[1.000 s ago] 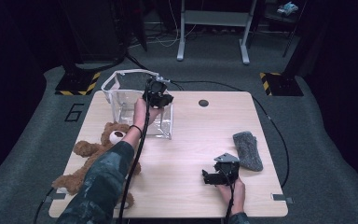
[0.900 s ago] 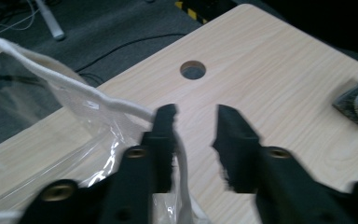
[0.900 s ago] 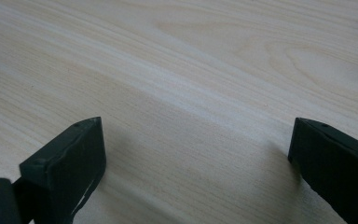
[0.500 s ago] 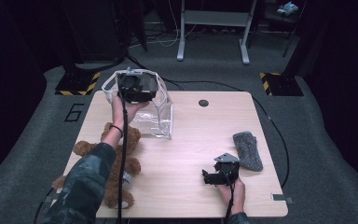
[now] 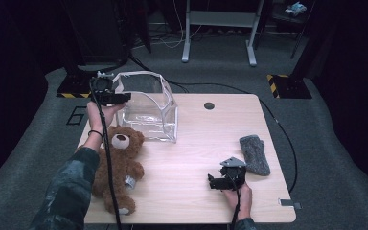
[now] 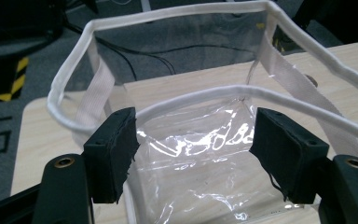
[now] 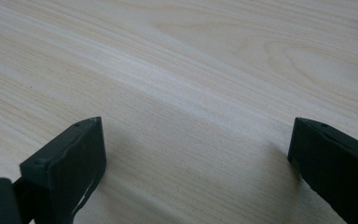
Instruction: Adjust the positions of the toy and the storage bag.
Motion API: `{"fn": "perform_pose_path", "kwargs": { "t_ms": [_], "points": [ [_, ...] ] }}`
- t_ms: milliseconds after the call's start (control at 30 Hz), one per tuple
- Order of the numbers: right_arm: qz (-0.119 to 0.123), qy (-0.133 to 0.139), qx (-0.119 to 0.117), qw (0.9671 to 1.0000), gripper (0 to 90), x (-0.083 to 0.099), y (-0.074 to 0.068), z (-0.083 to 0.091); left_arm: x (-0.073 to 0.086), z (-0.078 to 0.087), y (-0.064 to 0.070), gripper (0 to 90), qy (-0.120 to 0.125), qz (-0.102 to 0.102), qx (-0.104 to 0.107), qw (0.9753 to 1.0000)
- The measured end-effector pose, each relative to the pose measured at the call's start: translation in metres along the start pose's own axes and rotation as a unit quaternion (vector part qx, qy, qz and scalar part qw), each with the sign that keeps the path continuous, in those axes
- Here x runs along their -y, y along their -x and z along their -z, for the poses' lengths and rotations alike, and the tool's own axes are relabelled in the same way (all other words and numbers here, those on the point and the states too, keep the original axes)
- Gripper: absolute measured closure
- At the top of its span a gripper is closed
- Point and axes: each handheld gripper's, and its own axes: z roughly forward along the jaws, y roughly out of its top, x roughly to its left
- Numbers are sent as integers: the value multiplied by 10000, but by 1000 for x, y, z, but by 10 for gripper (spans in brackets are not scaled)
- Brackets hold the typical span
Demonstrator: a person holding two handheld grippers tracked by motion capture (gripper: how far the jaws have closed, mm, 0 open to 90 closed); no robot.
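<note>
- Left tongs [image 5: 123, 97] hover spread at the upper left of the high view, just beside the left rim of the clear bag [image 5: 148, 112], gripping nothing
- In the left gripper view the bag [image 6: 205, 140] sits between the jaws
- Right tongs [image 5: 212, 182] rest spread low on the table [image 5: 196, 143], lower right
- Bear [image 5: 117, 165] lies lower left, sock [image 5: 255, 154] at right

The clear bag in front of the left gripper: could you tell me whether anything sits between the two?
Nothing visible does. The left gripper has its jaws open, facing the clear bag's near white rim, with open air between.
</note>
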Motion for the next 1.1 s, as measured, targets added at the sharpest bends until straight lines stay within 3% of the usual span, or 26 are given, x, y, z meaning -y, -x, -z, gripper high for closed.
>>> {"fn": "perform_pose_path", "kwargs": {
  "t_ms": [100, 233, 367, 500, 600, 833, 1100],
  "points": [
    [9, 4, -4, 10000, 34, 0, 0, 0, 5, -1, -7, 310, -118, -42, -125, 9998],
    [10, 4, -2, 10000, 34, 0, 0, 0, 12, -9, -14, 338, -256, 103, -226, 9994],
    [10, 2, -2, 10000, 34, 0, 0, 0, 19, -17, -20, 433, -434, 192, -284, 9985],
    [7, 2, -4, 10000, 34, 0, 0, 0, 25, -27, -24, 687, -513, 280, -143, 9982],
    [8, 2, -4, 10000, 34, 0, 0, 0, 28, -34, -24, 809, -544, 305, -245, 9978],
    [9, 4, -5, 10000, 35, 0, 0, 0, 26, -42, -24, 841, -413, 374, -246, 9981],
    [10, -6, 13, 10000, 36, 0, 0, 0, 20, -49, -14, 843, -224, 289, 45, 9993]
  ]
}}
